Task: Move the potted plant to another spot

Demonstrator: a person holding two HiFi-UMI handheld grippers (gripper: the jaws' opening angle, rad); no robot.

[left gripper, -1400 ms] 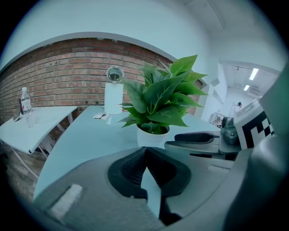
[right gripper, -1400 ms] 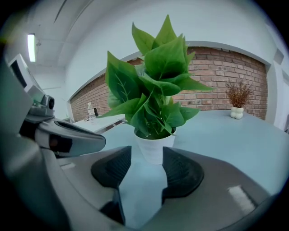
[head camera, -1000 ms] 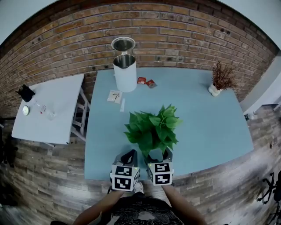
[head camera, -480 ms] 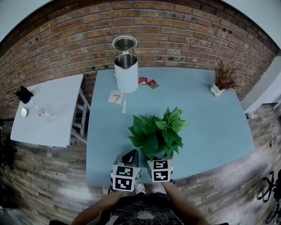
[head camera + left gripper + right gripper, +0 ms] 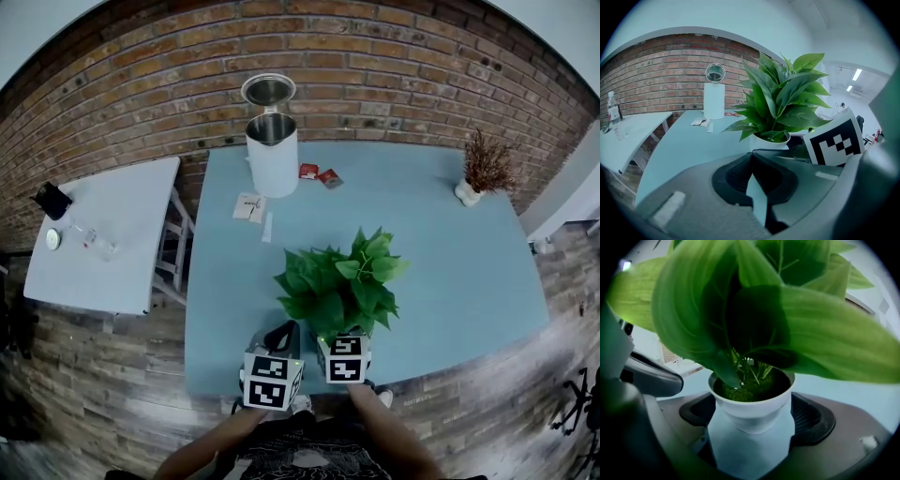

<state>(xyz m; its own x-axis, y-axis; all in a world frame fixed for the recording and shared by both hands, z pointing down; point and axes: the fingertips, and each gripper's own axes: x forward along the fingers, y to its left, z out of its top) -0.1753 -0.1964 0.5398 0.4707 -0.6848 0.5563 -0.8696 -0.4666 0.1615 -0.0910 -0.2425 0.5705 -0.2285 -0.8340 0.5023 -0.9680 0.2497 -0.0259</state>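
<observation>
The potted plant (image 5: pixel 337 281), green leaves in a small white pot (image 5: pixel 752 408), stands on the blue table (image 5: pixel 450 272) near its front edge. My right gripper (image 5: pixel 339 334) is open around the pot. In the right gripper view the pot sits between the jaws, which stand wide, and the pads do not press on it. Leaves hide the pot in the head view. My left gripper (image 5: pixel 281 334) hovers just left of the plant, shut with nothing in it. In the left gripper view the plant (image 5: pixel 780 98) rises right beyond my left gripper (image 5: pixel 751 154).
At the back of the table stands a white canister (image 5: pixel 272 155) with its lid up. Red packets (image 5: pixel 319 175) and a paper slip (image 5: pixel 247 206) lie near it. A dried plant in a white vase (image 5: pixel 478 169) is at the back right. A white side table (image 5: pixel 103 234) stands to the left.
The plant and my right gripper have shifted slightly right and toward the table's front edge. The left gripper has stayed where it was.
</observation>
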